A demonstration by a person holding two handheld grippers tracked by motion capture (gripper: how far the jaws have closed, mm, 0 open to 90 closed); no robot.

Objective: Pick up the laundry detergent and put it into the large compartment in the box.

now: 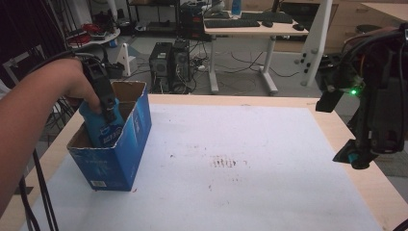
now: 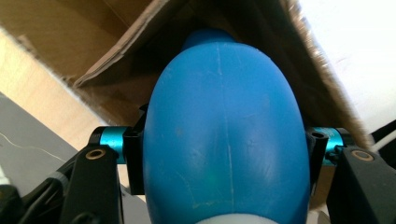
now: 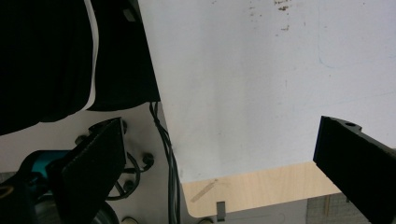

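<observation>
Lowering the blue bulb [image 2: 224, 135] into the box [image 1: 115, 159] — left gripper [image 2: 224, 154] clamps it; right gripper [image 3: 219, 158] waits wide off the worktop [image 1: 250, 159].

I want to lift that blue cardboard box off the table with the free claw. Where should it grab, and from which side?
Grip the box's top rim on the long wall facing the table's middle, coming from above, one jaw inside, one outside. The top is open and the walls are thin cardboard, likely too wide to span. The left claw holds a blue bulb inside, so stay clear of it.
</observation>
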